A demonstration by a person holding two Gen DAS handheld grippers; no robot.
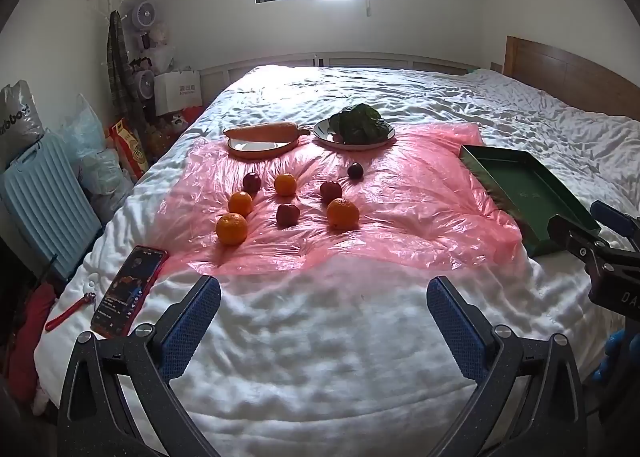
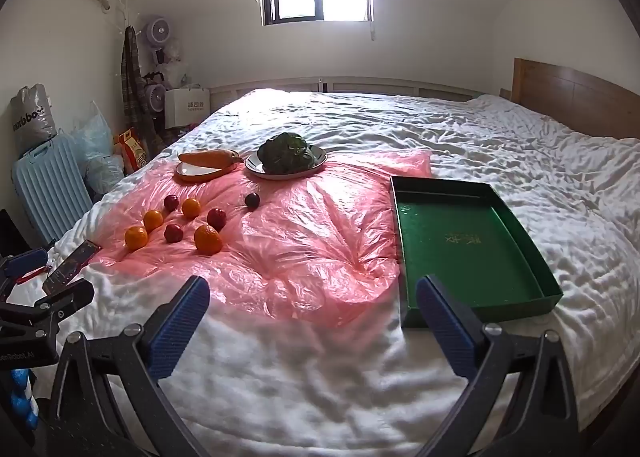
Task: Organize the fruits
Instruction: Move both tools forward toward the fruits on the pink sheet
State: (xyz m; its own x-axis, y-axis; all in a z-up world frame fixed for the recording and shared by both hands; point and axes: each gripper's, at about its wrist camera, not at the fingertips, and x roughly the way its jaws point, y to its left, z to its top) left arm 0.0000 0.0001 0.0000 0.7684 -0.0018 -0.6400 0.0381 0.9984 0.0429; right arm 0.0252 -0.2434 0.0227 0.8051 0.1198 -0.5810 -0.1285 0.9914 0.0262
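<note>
Several oranges, the nearest (image 1: 231,229) (image 2: 136,237), and several dark red plums, one (image 1: 287,215) (image 2: 173,233), lie loose on a pink plastic sheet (image 1: 400,193) (image 2: 304,233) spread over a white bed. An empty green tray (image 1: 524,185) (image 2: 464,241) lies at the sheet's right edge. My left gripper (image 1: 324,297) hovers open above the bare quilt, short of the fruit. My right gripper (image 2: 312,297) is open too, near the tray's front left corner, nothing between its fingers. It also shows at the right edge of the left wrist view.
Behind the fruit, a carrot (image 1: 262,131) rests across an orange-rimmed plate (image 1: 260,149), and leafy greens (image 1: 360,123) fill a dark-rimmed plate (image 1: 384,137). A phone in a red case (image 1: 128,289) lies near the bed's left edge. Bags and a blue folding item (image 1: 48,201) crowd the floor at left.
</note>
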